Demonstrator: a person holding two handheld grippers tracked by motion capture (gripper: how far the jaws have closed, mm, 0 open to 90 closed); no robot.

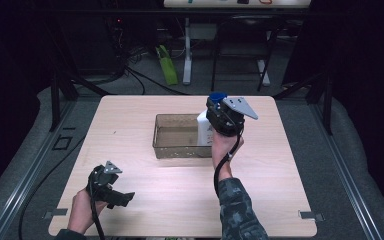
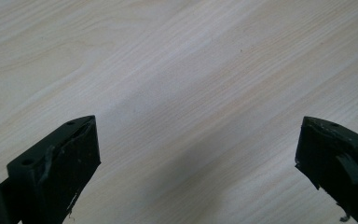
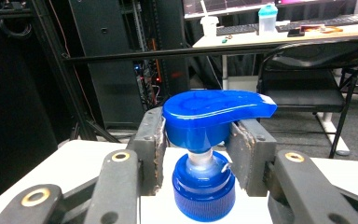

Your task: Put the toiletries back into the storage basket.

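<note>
Gripping the pump bottle (image 1: 203, 128) high, just under its blue pump head (image 3: 216, 110), we have the right hand-held gripper (image 3: 196, 142) clamped on the neck, so the bottle hangs upright and the nozzle stays free. The bottle sits at the right end of the clear bin (image 1: 176, 148), seemingly over its rim. Well in front of the bin, our left hand-held gripper (image 2: 198, 154) waits over bare counter (image 2: 177, 70), jaws apart and empty.

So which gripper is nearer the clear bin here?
Right. The right gripper holds a pump bottle at the clear bin, over its right end. The left gripper sits open near the table's front-left corner, well clear.
</note>
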